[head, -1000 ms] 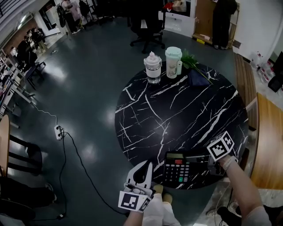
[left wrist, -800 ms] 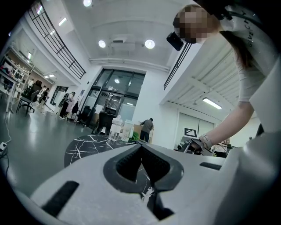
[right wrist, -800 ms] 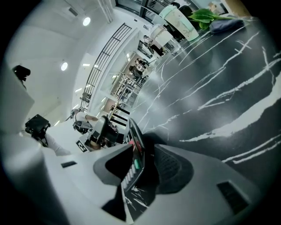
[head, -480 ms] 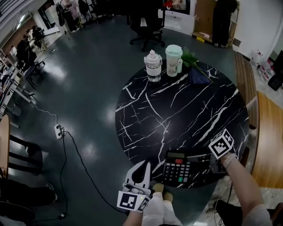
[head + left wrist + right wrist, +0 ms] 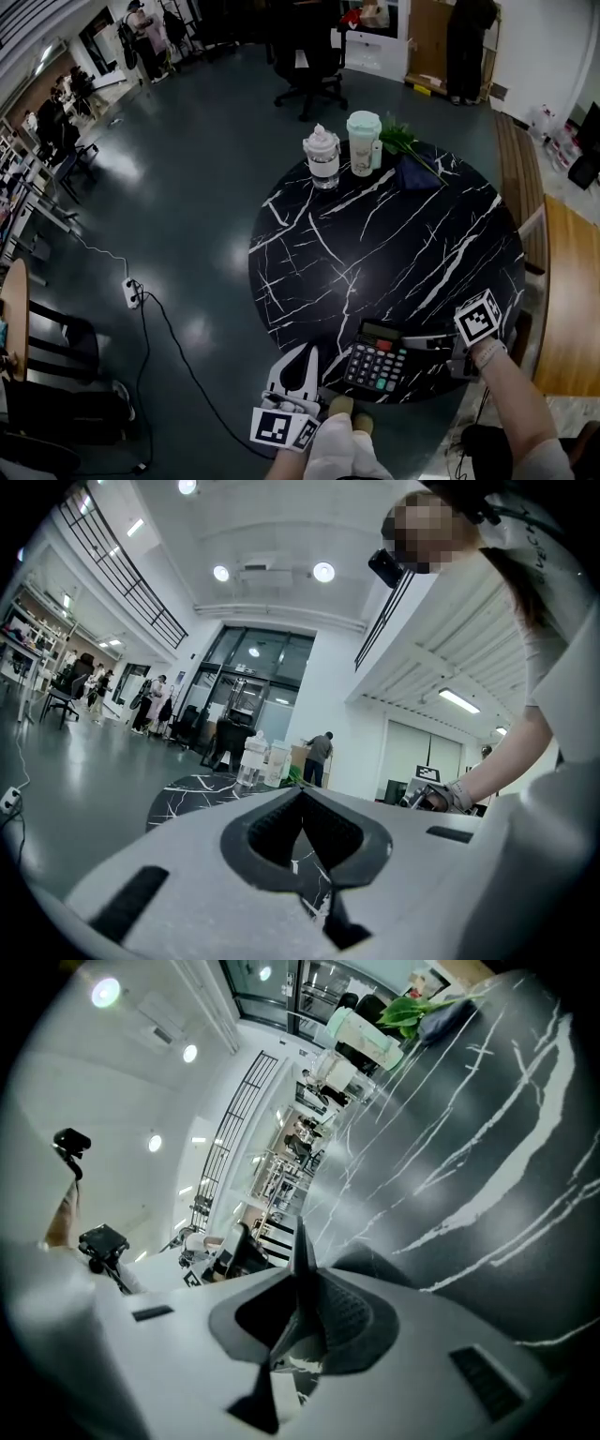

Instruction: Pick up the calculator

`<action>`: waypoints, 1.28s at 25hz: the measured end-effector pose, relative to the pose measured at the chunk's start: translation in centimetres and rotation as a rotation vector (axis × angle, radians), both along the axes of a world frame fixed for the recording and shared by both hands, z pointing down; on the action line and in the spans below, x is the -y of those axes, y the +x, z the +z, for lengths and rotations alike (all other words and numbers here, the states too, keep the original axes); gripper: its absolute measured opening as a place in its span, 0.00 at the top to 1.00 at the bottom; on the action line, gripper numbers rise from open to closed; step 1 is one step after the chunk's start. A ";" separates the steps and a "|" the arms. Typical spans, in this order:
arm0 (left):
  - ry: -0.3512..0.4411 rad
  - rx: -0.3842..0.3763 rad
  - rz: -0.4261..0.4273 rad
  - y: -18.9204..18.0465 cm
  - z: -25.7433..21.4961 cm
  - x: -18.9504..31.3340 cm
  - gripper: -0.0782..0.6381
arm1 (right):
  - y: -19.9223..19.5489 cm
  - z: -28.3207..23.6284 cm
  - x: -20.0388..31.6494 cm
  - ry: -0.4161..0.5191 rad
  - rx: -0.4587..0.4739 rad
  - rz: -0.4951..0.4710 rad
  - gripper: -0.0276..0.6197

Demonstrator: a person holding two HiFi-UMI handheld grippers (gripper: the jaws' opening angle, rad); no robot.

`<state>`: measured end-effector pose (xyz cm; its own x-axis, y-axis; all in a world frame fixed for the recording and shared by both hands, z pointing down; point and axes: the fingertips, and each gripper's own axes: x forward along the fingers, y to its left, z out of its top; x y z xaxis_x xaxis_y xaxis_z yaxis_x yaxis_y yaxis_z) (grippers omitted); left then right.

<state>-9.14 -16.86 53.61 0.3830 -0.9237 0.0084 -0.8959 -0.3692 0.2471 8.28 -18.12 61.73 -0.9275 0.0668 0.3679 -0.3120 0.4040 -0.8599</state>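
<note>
The black calculator (image 5: 377, 364), with red and green keys, lies at the near edge of the round black marble table (image 5: 375, 234). My right gripper (image 5: 425, 343) reaches in from the right, and its jaws are closing on the calculator's right end. In the right gripper view the calculator (image 5: 300, 1241) shows edge-on as a thin dark slab pinched between the pads of that gripper (image 5: 302, 1274). My left gripper (image 5: 307, 354) hangs just off the table's near rim, left of the calculator. Its tips (image 5: 302, 794) meet with nothing between them.
At the table's far side stand a clear bottle (image 5: 322, 155), a pale green cup (image 5: 363, 141), a leafy sprig (image 5: 405, 141) and a dark cloth (image 5: 419, 173). A wooden table (image 5: 567, 300) adjoins on the right. A power strip (image 5: 132, 293) and cable lie on the floor.
The right gripper's jaws have come together on the calculator's right end. The calculator has turned slightly, its right end now nearer the table's middle. The left gripper has stayed put.
</note>
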 end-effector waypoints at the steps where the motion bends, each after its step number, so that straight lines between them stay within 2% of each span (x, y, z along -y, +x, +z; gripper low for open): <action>1: 0.002 -0.001 0.003 0.1 -0.4 0.1 0.88 | 0.2 -0.5 0.3 0.002 0.013 0.020 0.86; 7: 0.024 -0.002 0.034 1.2 -3.3 0.4 0.88 | 1.2 -4.9 1.3 0.025 0.083 0.122 0.86; 12: 0.042 -0.005 0.052 1.7 -5.9 0.5 0.88 | 1.2 -9.4 1.4 0.033 0.179 0.196 0.86; 23: 0.101 -0.031 0.071 2.1 -11.8 0.8 0.88 | 2.4 -17.3 1.9 0.093 0.242 0.316 0.86; 32: 0.144 -0.032 0.091 3.0 -14.8 1.0 0.88 | 2.8 -20.9 1.5 0.140 0.268 0.348 0.86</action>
<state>-6.17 -17.87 38.78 0.4628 -0.8761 -0.1350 -0.8499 -0.4818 0.2134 11.08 -19.67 40.79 -0.9495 -0.2987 0.0957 -0.2240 0.4323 -0.8735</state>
